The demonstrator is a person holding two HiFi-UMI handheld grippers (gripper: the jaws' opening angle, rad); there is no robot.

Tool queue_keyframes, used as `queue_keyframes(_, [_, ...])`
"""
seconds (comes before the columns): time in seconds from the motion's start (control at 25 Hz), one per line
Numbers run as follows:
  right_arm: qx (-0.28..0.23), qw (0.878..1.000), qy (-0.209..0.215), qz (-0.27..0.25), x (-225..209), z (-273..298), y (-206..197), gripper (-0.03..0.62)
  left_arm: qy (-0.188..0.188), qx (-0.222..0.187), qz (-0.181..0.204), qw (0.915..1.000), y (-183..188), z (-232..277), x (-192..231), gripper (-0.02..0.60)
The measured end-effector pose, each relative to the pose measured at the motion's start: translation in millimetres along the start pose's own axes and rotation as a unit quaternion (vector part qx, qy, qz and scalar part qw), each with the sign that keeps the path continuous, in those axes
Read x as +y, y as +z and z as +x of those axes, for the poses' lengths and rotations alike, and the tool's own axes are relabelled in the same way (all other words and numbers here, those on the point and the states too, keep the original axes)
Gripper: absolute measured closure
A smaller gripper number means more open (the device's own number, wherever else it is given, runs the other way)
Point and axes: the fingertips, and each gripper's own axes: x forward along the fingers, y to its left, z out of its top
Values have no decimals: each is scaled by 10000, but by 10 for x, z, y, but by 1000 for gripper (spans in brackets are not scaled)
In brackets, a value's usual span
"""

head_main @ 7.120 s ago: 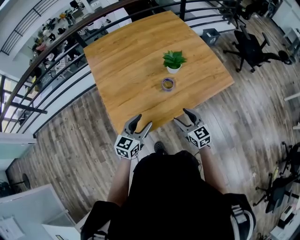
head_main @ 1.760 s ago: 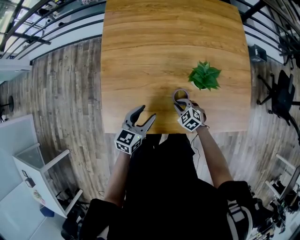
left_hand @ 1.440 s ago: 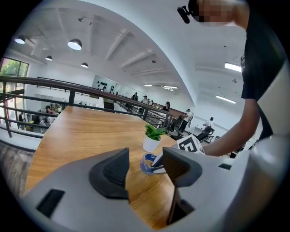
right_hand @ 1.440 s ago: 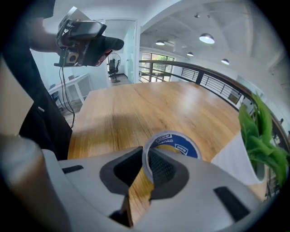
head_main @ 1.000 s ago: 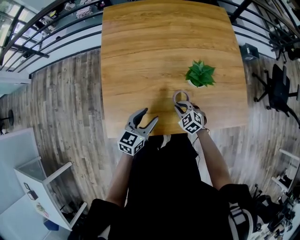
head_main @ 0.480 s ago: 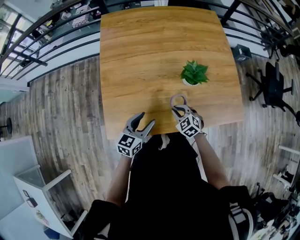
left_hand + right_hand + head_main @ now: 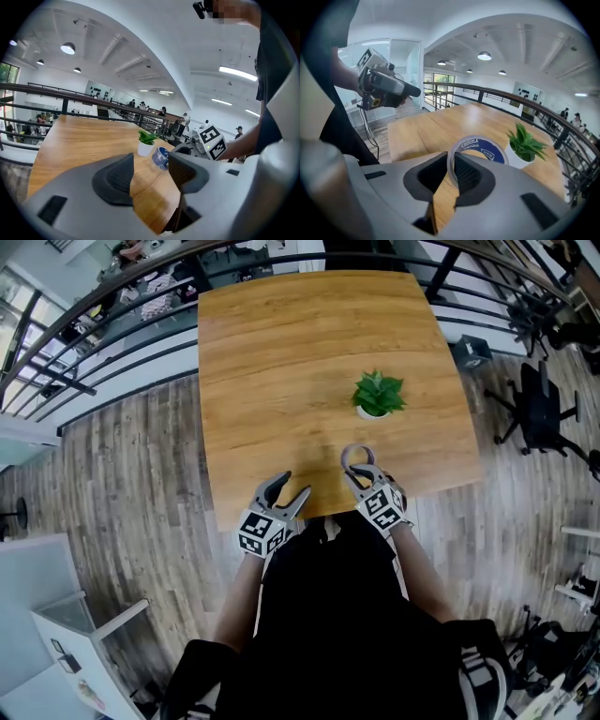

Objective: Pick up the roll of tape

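— From where is the scene being viewed?
— The bench point(image 7: 281, 352) is being looked down on steeply from the head. From close behind the left tongs point(image 7: 293, 486) and the right tongs point(image 7: 354, 472), it is being viewed low across its top.
— What is being shared?
— The potted plant point(image 7: 376, 395) is being caught by all three.

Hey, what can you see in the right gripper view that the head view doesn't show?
Only the right gripper view: the right gripper with its jaws pinching the wall of the tape, plus ceiling lights. Only the head view: the floor, an office chair and the person's torso. Both: the tape, the plant, the table and the left gripper.
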Motion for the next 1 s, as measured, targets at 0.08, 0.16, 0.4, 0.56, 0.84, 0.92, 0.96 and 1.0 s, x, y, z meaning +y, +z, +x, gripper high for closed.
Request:
queue_keyframes(0.08, [-105,9999,-29,54,-23,-57,51,540,-53,-10,55,10000,29,17,-22,337])
queue_keyframes(0.16, [-228,9996,-57,124,-28,-113,103,540,-114,-14,74,9999,54,16,-57,337])
queue_keyframes(0.4, [-538,9979,-152,332,-30,-236,285,540,-263,18,125,9996,116,-23,-121,337])
queue_keyframes(0.56, [-623,9974,-167,316,-59,-228,399,540,-312,76,168,9993,129,-12,-94,337])
queue_keyframes(0.84, [-930,9942,-267,473,-193,-323,620,539,-332,27,227,9992,219,11,-44,337])
queue_keyframes(0.92, [-977,9934,-294,519,-225,-332,653,540,-337,18,213,9992,232,14,-26,337])
queue_keyframes(0.96, [-988,9932,-305,542,-249,-329,664,540,-349,16,208,9992,242,25,-24,337])
queue_keyframes(1.0, [-990,9930,-314,558,-275,-321,672,540,-367,18,209,9991,254,42,-30,337])
